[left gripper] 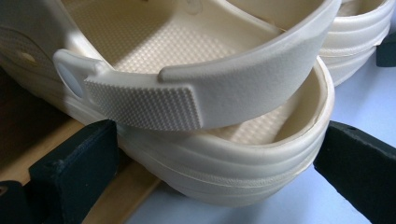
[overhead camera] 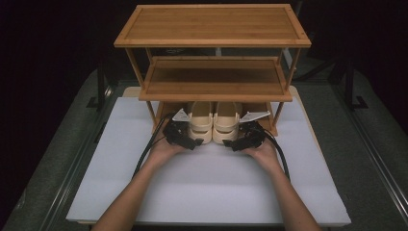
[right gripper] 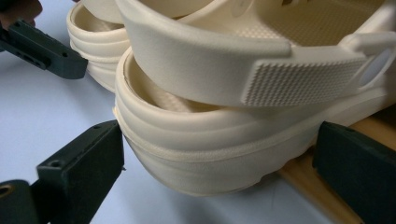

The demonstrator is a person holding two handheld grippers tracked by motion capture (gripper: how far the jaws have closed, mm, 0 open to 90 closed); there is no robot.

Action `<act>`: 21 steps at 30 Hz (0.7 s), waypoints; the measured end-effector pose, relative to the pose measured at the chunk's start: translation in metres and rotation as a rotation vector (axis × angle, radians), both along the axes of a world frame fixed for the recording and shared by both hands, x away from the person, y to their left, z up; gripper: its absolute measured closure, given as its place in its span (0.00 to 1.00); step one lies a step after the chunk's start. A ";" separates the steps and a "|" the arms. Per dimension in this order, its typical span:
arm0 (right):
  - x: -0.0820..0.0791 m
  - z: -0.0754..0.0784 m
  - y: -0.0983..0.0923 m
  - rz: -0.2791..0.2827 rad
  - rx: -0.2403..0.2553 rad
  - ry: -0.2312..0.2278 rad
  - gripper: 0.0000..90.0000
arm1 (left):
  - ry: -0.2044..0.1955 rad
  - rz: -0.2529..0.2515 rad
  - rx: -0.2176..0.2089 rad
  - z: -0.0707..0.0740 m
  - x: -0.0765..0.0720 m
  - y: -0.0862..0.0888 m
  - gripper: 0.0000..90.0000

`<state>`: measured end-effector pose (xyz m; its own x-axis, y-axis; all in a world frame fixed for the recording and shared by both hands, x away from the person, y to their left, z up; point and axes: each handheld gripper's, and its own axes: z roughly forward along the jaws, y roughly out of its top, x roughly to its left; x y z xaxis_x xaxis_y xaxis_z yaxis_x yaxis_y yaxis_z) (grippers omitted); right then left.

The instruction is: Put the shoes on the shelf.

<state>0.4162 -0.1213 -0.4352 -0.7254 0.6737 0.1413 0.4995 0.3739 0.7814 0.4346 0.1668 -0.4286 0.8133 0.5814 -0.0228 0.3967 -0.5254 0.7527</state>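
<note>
Two cream clogs stand side by side on the lowest board of a three-tier bamboo rack (overhead camera: 214,43), heels toward me. My left gripper (overhead camera: 191,139) is open, one black jaw on each side of the left clog's (overhead camera: 200,122) heel. The left gripper view has that heel (left gripper: 219,168) and its textured strap (left gripper: 154,105) between the jaws, which lie close against the sole. My right gripper (overhead camera: 235,142) is open in the same way around the right clog's (overhead camera: 227,122) heel (right gripper: 210,154). Both heels overhang the board's front edge (left gripper: 121,200).
The rack stands at the back of a white mat (overhead camera: 207,187) that covers the table. Its top and middle shelves are bare. Dark floor and black stand legs (overhead camera: 353,86) flank the table. The other gripper's jaw (right gripper: 46,51) lies near the neighbouring clog (right gripper: 93,32).
</note>
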 end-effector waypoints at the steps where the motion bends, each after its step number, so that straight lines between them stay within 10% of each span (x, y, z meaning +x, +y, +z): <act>1: 0.002 0.000 0.000 0.001 0.002 -0.004 0.02 | -0.001 0.002 0.001 0.000 0.002 0.000 0.00; 21: 0.038 -0.008 0.007 -0.037 -0.055 -0.036 0.04 | -0.034 0.088 -0.005 -0.005 0.032 -0.009 0.00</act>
<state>0.4539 -0.1140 -0.4433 -0.7038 0.7062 0.0772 0.4854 0.3987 0.7781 0.4666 0.1581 -0.4341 0.7593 0.6508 0.0012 0.4154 -0.4861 0.7689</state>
